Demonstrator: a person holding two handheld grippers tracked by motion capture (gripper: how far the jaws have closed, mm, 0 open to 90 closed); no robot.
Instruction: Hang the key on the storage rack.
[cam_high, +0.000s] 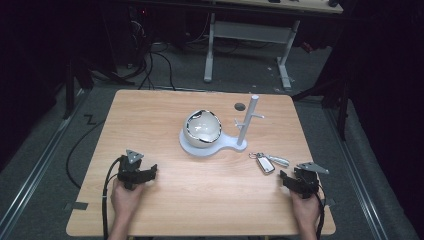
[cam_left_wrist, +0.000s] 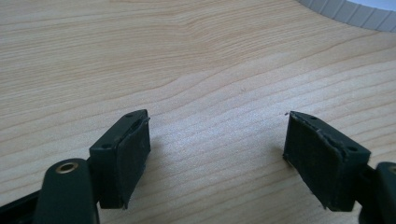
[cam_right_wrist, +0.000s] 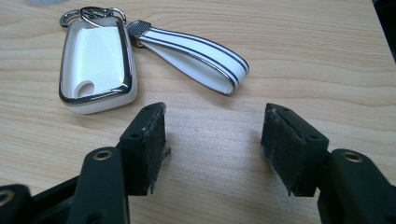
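Observation:
A white key fob (cam_high: 265, 163) (cam_right_wrist: 97, 60) with chrome trim lies flat on the wooden table (cam_high: 200, 200), with a white striped strap (cam_right_wrist: 196, 51) and metal rings (cam_right_wrist: 91, 14) attached. My right gripper (cam_high: 286, 178) (cam_right_wrist: 212, 144) rests open just near of the fob, jaws apart with nothing between them. A white stand (cam_high: 212, 145) with an upright peg post (cam_high: 247, 120) sits mid-table, and a white bowl (cam_high: 202, 127) with dark rim marks rests on its base. My left gripper (cam_high: 151, 171) (cam_left_wrist: 217, 156) is open over bare wood at the left front.
A round cable hole (cam_high: 240, 106) lies in the table behind the post. The stand's ribbed base edge (cam_left_wrist: 345, 11) shows ahead of the left gripper. Cables trail from both grippers toward the near edge. A second desk (cam_high: 250, 30) stands beyond on grey floor.

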